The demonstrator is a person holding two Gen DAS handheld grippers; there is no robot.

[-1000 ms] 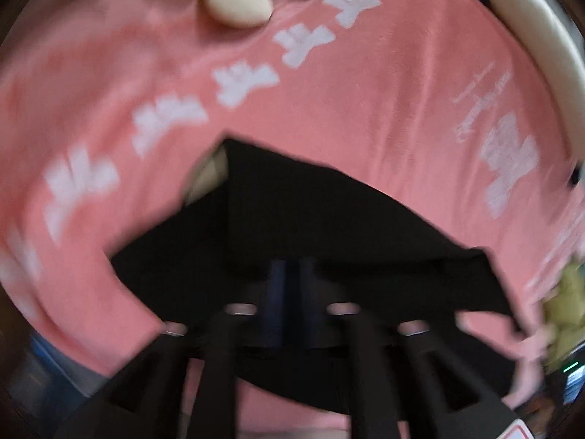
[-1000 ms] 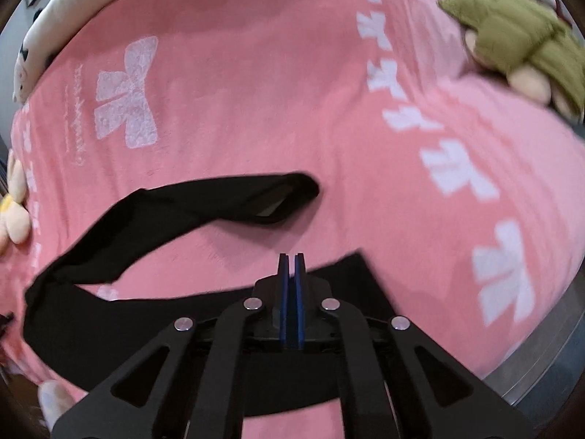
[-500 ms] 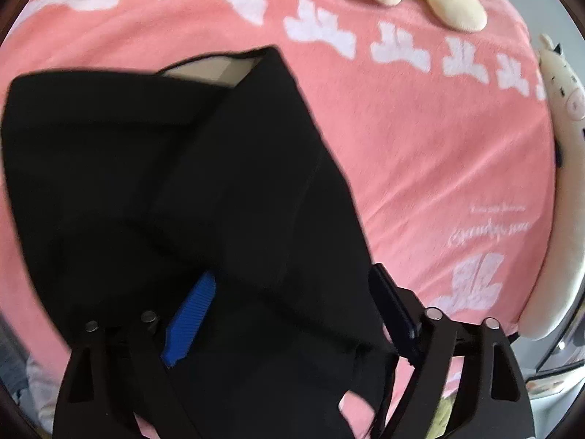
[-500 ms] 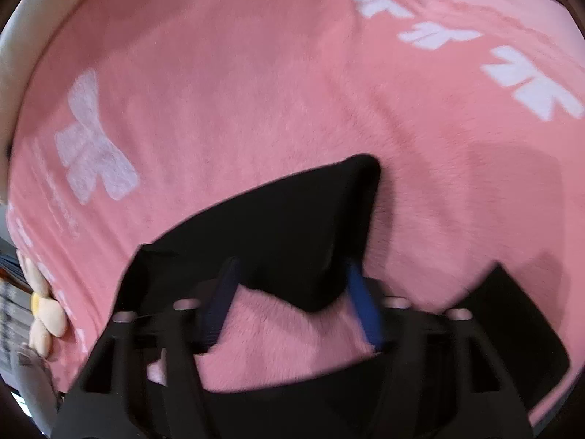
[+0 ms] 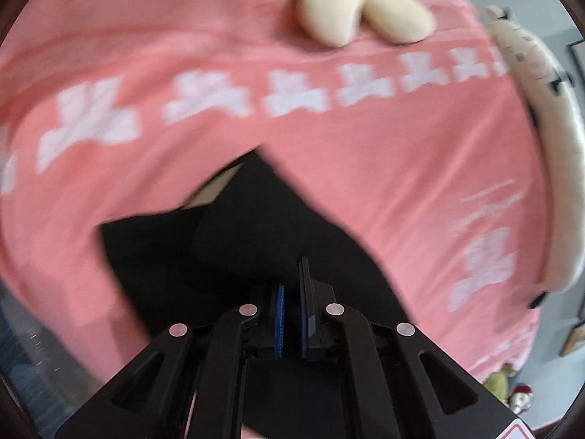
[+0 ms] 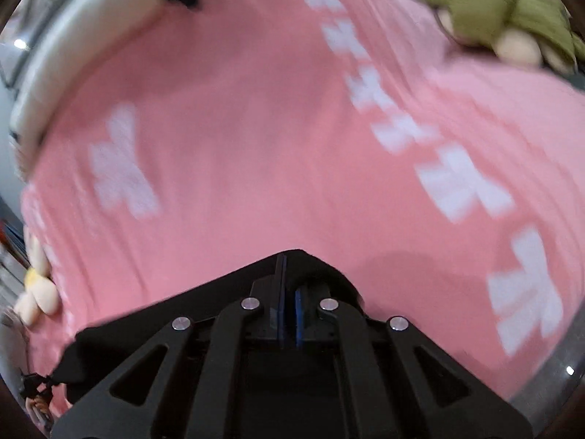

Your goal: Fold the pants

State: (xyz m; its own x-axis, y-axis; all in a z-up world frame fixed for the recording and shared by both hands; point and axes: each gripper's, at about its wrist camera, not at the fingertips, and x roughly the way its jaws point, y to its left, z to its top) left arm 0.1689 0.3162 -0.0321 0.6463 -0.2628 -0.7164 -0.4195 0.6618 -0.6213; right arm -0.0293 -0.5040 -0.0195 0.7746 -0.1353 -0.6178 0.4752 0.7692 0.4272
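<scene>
Black pants (image 5: 256, 241) lie on a pink blanket (image 5: 365, 153) spread over a bed; the soft, flat surface gives room to lay the cloth out. In the left wrist view the fabric bunches in a rumpled mound at the near centre, one corner peaking toward the far side, a pale inner lining showing at the far-left edge.

Left gripper (image 5: 292, 307): jaws drawn together, a fold of the black cloth pinched between the blue pads. Grip sits low on the mound, likely so the layer can be lifted and carried over.

Right gripper (image 6: 289, 292): jaws likewise closed, black fabric (image 6: 204, 307) nipped at the tips, a band of it trailing off to the near left. Two separate holds suggest one edge stretched between both hands to keep it straight.

Cream plush toy (image 5: 358, 3) at the far edge, green plush toy (image 6: 504, 3) far right, both well apart from the pants.

Both views motion-blurred.
</scene>
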